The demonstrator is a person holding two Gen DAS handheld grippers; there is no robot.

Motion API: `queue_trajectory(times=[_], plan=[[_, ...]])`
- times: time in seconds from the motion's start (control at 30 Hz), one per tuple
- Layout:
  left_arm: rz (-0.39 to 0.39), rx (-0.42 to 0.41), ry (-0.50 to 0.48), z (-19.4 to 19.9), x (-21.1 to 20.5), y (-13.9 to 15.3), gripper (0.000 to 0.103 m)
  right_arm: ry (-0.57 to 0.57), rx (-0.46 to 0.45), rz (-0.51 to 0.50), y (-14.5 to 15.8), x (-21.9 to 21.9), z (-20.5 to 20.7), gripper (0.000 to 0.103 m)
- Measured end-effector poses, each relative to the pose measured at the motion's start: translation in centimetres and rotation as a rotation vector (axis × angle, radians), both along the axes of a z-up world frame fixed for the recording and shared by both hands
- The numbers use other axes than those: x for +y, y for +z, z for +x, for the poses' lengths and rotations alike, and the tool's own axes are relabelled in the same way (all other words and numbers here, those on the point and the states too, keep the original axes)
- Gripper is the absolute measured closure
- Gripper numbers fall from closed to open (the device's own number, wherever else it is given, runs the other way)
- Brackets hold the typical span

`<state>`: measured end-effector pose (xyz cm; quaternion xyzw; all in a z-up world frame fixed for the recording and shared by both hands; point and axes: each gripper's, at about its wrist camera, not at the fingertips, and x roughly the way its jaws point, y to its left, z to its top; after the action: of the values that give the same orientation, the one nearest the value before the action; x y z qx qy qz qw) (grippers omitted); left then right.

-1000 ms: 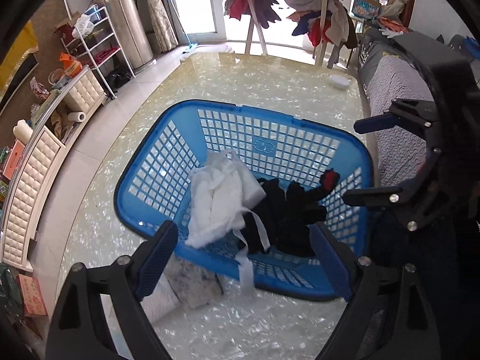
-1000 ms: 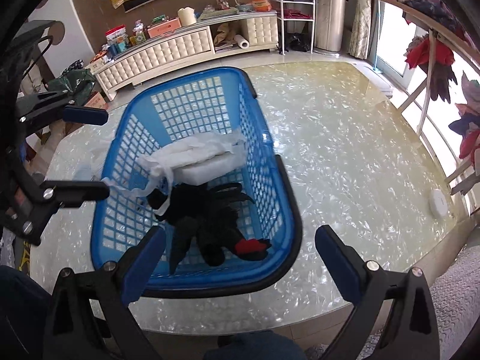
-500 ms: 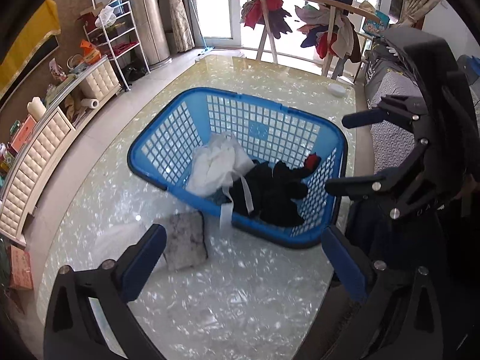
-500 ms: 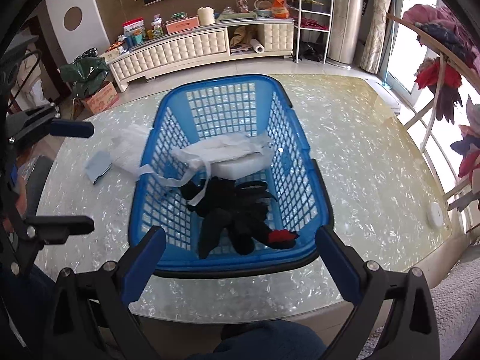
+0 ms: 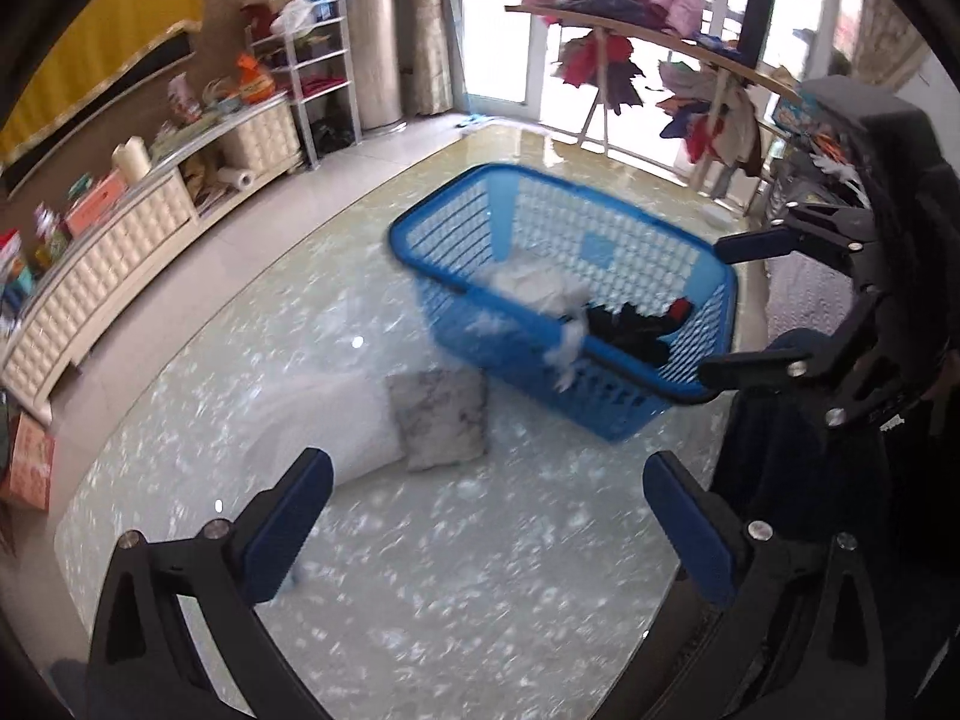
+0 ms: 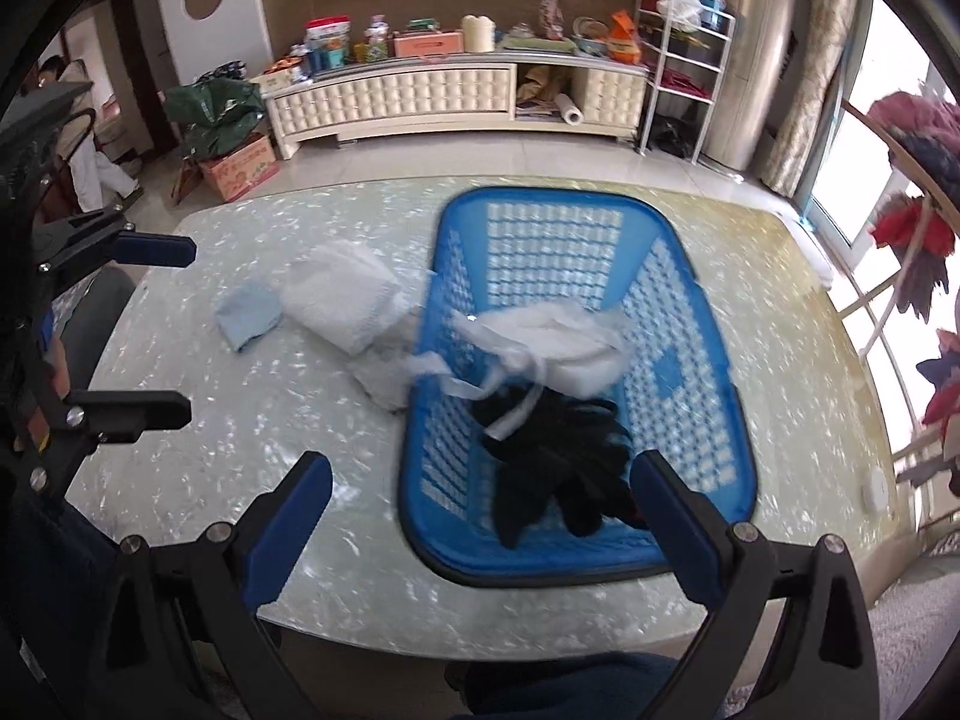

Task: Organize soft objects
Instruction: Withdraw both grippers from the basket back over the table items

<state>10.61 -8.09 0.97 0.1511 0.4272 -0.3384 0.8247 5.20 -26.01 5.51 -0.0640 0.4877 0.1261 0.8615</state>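
Note:
A blue laundry basket (image 6: 708, 360) (image 5: 456, 240) stands on the pearly table. It holds a white cloth (image 6: 558, 336) with a strap over the rim and a black garment (image 6: 558, 462) (image 5: 630, 330). On the table beside it lie a grey cloth (image 5: 438, 420), a white folded cloth (image 6: 342, 300) and a small light-blue cloth (image 6: 246, 315). My left gripper (image 5: 480, 522) is open and empty above the table, short of the grey cloth. My right gripper (image 6: 480, 516) is open and empty over the basket's near end.
A cream sideboard (image 6: 390, 96) with clutter stands along the wall. A drying rack with clothes (image 5: 630, 42) stands by the window. A grey sofa (image 5: 804, 300) lies past the table's right edge. A small white disc (image 6: 873, 489) sits near the table's right edge.
Both grippers have pulled back and away from the basket, so more table shows. The cloths beside the basket have come into view. Both stay open and empty.

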Motion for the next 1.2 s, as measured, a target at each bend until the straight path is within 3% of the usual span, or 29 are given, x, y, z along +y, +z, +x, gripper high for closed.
queue_trajectory(times=[0.2,0.47,0.63,0.77,1.2], plan=[[-0.019,0.038,0.057,1.1,4.0,-1.5,0.000,0.059,0.013,-0.014,-0.9,3.4,1.6,0.003],[-0.040,0.091,0.211,3.5,9.0,-4.4,0.000,0.134,0.024,-0.025,-2.3,7.8,4.2,0.003],[0.005,0.112,0.257,4.0,11.0,-6.8,0.000,0.184,0.037,-0.052,-3.7,10.8,6.0,0.003],[-0.033,0.120,0.301,4.0,12.8,-7.6,0.000,0.217,0.053,-0.079,-5.1,13.2,7.4,0.003],[0.088,0.204,0.396,6.9,15.1,-12.0,0.000,0.357,0.095,-0.236,-8.6,17.9,11.5,0.003]])
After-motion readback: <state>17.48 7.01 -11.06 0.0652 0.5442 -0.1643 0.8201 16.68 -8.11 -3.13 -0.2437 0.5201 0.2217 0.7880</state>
